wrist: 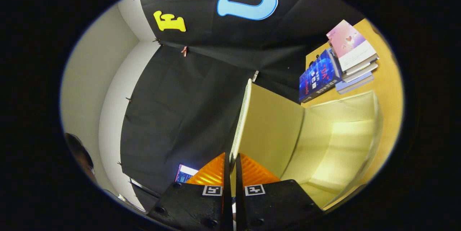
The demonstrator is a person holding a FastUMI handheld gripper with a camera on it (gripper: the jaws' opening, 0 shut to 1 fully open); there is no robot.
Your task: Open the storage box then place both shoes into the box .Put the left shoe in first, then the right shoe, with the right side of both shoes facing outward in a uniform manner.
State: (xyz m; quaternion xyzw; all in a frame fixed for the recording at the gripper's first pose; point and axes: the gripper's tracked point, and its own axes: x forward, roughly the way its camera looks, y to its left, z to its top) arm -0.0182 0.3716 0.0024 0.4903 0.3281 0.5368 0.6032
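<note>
Gripper (232, 168) with its two orange ribbed fingers (210, 173) drawn close together, pinching the thin near edge of the storage box lid (268, 130) between them; grasp reads as clenched on the lid's edge

Lid is swung up and stands roughly upright, its pale inner face turned to the right, toward the box cavity. Storage box (374, 123) is translucent, sits on the yellow-wood table (390, 79), just ahead and right of the fingers. Interior looks bare, no shoe seen inside

Far right on the table, beyond the box: a stack of books (354, 58), with a blue book (318, 76) leaning against its left side

Left of the fingers, low: a lit screen (184, 173) and part of a person (81, 157) near the booth's white wall

Progress, judged: opening step is done or nearly so, lid is up but not yet let go. Left: release the lid, put in the left shoe, then the right shoe, right sides facing outward. Where the shoes lie I cannot tell

Watch: lid may drop back once released
</note>
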